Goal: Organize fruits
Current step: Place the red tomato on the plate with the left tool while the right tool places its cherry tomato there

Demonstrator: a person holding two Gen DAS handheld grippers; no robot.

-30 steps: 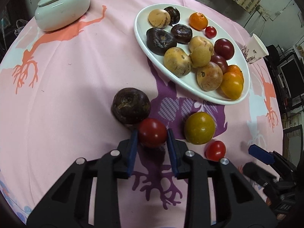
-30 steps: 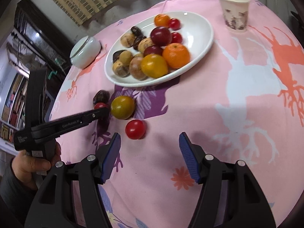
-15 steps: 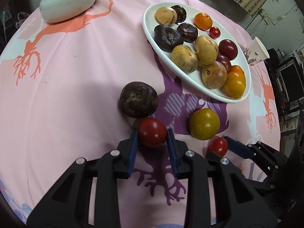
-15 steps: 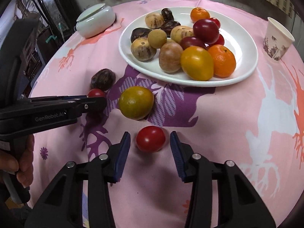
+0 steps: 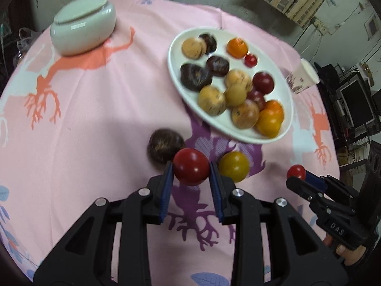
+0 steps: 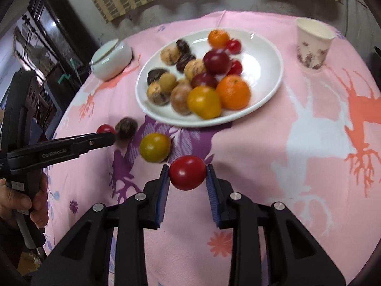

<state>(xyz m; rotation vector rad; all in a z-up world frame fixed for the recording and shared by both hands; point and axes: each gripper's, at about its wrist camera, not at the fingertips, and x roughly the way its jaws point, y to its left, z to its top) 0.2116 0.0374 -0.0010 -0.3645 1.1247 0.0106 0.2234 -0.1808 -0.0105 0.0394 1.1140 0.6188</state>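
Both grippers are holding fruit right now. In the left wrist view, the left gripper (image 5: 191,175) is clamping a red tomato (image 5: 191,170) between its blue pads, low and centre in the frame. At the lower right of that view the right gripper (image 5: 298,176) is pinching a smaller red cherry tomato (image 5: 296,172); its own camera is showing the pads pressing on both sides of it, jaws closed on the fruit.

A dark brown fruit (image 5: 165,148) and a yellow-green tomato (image 5: 233,166) are lying on the pink tablecloth (image 5: 95,119), just behind the left gripper. The white oval plate (image 5: 287,109), heaped with mixed fruit, is sitting upper right of centre. A lidded white dish (image 5: 83,32) is resting at upper left, and a paper cup (image 5: 302,78) at the right edge.
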